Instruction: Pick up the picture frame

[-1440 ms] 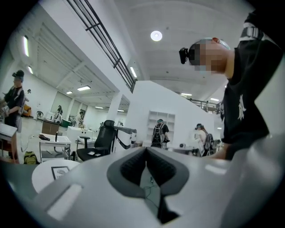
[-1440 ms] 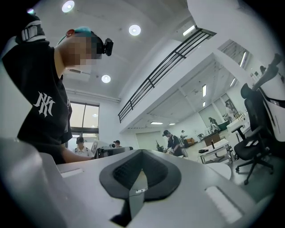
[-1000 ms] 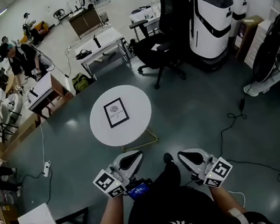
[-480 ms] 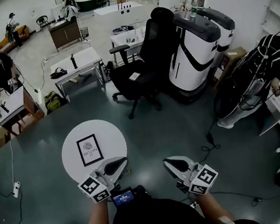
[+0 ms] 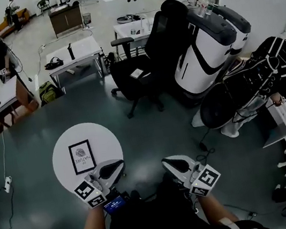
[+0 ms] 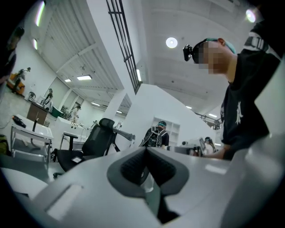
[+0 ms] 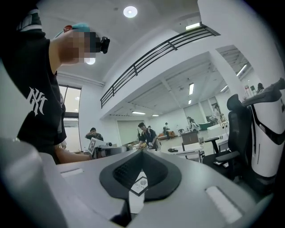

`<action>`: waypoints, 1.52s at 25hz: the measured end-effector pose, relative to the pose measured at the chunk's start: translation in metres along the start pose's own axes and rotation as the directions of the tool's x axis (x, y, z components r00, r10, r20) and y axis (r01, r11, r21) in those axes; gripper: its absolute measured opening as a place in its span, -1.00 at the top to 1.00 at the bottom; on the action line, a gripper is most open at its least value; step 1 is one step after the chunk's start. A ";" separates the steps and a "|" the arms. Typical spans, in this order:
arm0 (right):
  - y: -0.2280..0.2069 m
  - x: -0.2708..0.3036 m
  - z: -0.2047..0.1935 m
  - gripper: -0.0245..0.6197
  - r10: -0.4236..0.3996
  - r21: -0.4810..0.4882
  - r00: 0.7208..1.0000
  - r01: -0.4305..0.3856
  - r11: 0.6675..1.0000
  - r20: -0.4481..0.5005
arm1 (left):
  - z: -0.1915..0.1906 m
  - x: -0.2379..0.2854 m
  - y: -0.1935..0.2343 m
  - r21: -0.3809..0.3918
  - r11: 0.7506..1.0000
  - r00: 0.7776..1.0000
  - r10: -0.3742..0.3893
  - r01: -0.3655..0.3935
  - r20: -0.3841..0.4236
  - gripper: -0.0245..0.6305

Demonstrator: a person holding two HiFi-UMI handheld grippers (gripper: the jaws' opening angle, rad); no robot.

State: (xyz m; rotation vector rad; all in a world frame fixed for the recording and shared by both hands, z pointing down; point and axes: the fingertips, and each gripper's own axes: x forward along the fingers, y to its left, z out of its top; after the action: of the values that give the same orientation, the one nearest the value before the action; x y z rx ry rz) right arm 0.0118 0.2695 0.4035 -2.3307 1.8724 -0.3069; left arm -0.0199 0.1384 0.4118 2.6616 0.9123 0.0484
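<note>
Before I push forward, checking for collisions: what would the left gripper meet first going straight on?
The way looks free nearby; the left gripper points level toward a distant person in black, depth unclear.

The picture frame [image 5: 81, 157] has a black border around a white sheet printed with a grey round emblem and dark lettering. The round table [image 5: 105, 139] under it is plain white, and the floor [image 5: 151, 131] is dark blue-grey. The left gripper [image 5: 118, 166] and right gripper [image 5: 167, 162] have pale grey shells with black pads, and each marker cube [image 5: 89, 193] carries black-and-white square patterns. The person's shirt [image 5: 162, 227] is black with a white emblem. The office chair [image 5: 145, 62] is black; the machine [image 5: 213, 45] beside it is white with a curved black band. A backpack [image 5: 48, 92] is green.
</note>
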 end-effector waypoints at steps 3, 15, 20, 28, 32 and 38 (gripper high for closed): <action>-0.037 0.022 -0.002 0.92 0.066 0.011 0.998 -0.065 0.998 -0.015 | -0.002 0.009 0.021 -0.004 0.996 0.996 0.084 -0.084 -0.005 0.92; -0.195 0.054 0.036 0.92 0.318 -0.038 0.946 -0.320 0.947 -0.055 | 0.016 0.126 0.078 0.005 0.919 0.915 0.391 -0.393 0.099 0.92; -0.211 0.061 0.029 0.92 0.431 0.023 0.897 -0.431 0.902 -0.097 | 0.019 0.123 0.068 -0.026 0.846 0.837 0.532 -0.533 0.128 0.92; -0.183 0.101 -0.003 0.92 0.574 0.131 0.805 -0.560 0.818 -0.150 | 0.002 0.047 0.054 -0.169 0.630 0.612 0.776 -0.758 0.152 0.92; -0.162 0.131 -0.022 0.92 0.647 0.162 0.737 -0.626 0.763 -0.196 | -0.009 -0.002 0.057 -0.221 0.524 0.506 0.852 -0.822 0.138 0.92; -0.130 0.203 -0.011 0.92 0.675 0.130 0.700 -0.665 0.735 -0.232 | -0.003 -0.060 0.089 -0.263 0.429 0.401 0.903 -0.864 0.152 0.92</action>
State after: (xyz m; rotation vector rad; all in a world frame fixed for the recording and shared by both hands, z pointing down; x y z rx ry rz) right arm 0.1742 0.0997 0.4594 -1.4562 2.6544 -0.5647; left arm -0.0152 0.0373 0.4470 2.5731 -0.6882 -0.0110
